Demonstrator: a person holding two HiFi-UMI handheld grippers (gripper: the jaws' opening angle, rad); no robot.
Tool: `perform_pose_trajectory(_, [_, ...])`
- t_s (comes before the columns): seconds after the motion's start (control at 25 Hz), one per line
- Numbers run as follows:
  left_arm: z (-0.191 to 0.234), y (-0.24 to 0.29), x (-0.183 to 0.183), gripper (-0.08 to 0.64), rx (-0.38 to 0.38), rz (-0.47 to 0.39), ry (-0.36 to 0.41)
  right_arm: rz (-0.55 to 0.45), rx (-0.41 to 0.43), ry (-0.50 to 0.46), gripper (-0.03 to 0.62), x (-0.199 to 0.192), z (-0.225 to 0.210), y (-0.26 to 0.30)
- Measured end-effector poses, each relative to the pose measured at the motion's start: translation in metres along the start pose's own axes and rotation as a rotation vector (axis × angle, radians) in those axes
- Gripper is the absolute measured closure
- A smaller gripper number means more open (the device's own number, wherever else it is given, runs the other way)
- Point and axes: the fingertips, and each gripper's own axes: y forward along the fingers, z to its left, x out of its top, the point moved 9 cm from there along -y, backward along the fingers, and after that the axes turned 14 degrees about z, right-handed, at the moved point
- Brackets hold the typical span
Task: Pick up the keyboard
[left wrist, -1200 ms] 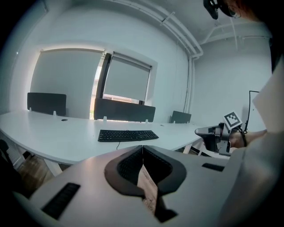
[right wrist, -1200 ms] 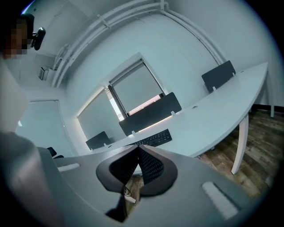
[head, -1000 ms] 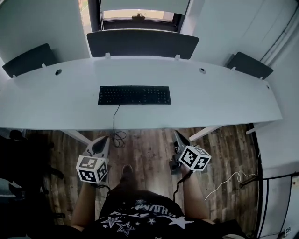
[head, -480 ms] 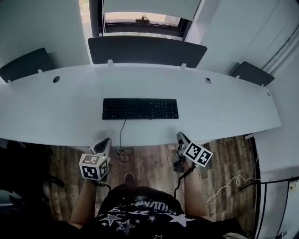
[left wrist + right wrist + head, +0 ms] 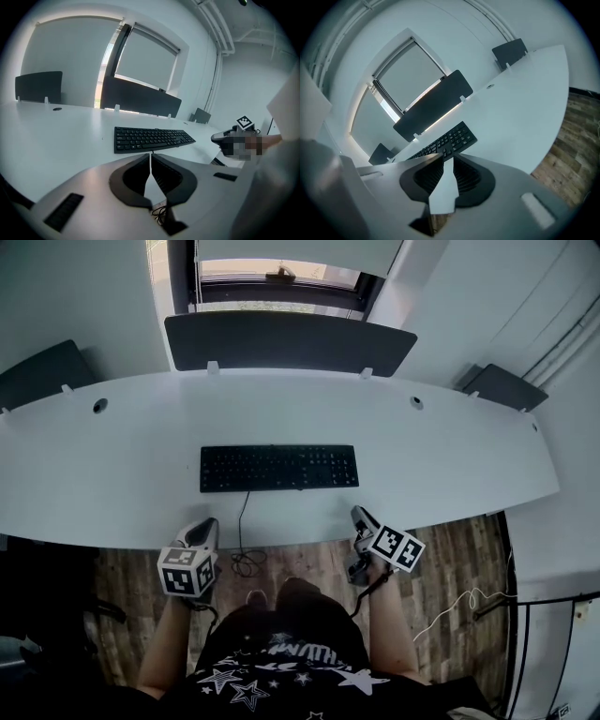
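The black keyboard (image 5: pixel 278 468) lies flat at the middle of the white desk (image 5: pixel 450 456), long side along the front edge. My left gripper (image 5: pixel 210 523) hangs at the desk's front edge, below the keyboard's left end, shut and empty. My right gripper (image 5: pixel 358 513) hangs at the same edge under the keyboard's right end, with its jaws opening to a narrow slit and nothing in it. The left gripper view has the keyboard (image 5: pixel 152 138) just beyond the touching tips of the left gripper (image 5: pixel 150 154). In the right gripper view the keyboard (image 5: pixel 445 140) lies past the right gripper (image 5: pixel 444 158).
The keyboard's cable (image 5: pixel 241 521) drops over the desk's front edge to a coil (image 5: pixel 246 563) on the wooden floor. Dark divider screens (image 5: pixel 291 338) stand along the desk's back and sides. A white cable (image 5: pixel 469 601) lies on the floor to the right.
Both grippers have come forward from over the floor to the desk's front edge, and the keyboard now lies nearer. The right gripper's cube has rolled a little.
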Motion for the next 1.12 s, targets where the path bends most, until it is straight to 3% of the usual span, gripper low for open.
perform_pose_trajectory(0.2, [0.0, 0.015, 0.012, 0.549, 0.005, -0.003, 0.007, 0.041, 0.0, -0.125, 0.521, 0.027, 0.001, 0.022])
perform_pose_trajectory(0.44, [-0.004, 0.036, 0.039, 0.541, 0.084, 0.056, 0.112, 0.127, 0.028, -0.379, 0.399, 0.069, 0.021, 0.061])
perform_pose_trajectory(0.52, [-0.006, 0.046, 0.048, 0.456, 0.083, 0.078, 0.161, 0.148, 0.036, -0.524, 0.344, 0.08, 0.032, 0.074])
perform_pose_trajectory(0.6, [-0.009, 0.057, 0.057, 0.403, 0.083, 0.092, 0.215, 0.163, 0.037, -0.733, 0.273, 0.087, 0.043, 0.084])
perform_pose_trajectory(0.72, [-0.013, 0.069, 0.067, 0.366, 0.107, 0.107, 0.294, 0.2, -0.001, -1.101, 0.127, 0.086, 0.058, 0.099])
perform_pose_trajectory(0.84, [-0.015, 0.08, 0.072, 0.344, 0.125, 0.123, 0.328, 0.311, -0.031, -1.422, 0.056, 0.076, 0.062, 0.118])
perform_pose_trajectory(0.96, [-0.016, 0.088, 0.077, 0.334, 0.133, 0.133, 0.331, 0.462, -0.012, -1.604, 0.018, 0.069, 0.06, 0.139])
perform_pose_trajectory(1.12, [-0.016, 0.097, 0.083, 0.334, 0.145, 0.149, 0.327, 0.63, 0.001, -1.695, 0.018, 0.069, 0.06, 0.164])
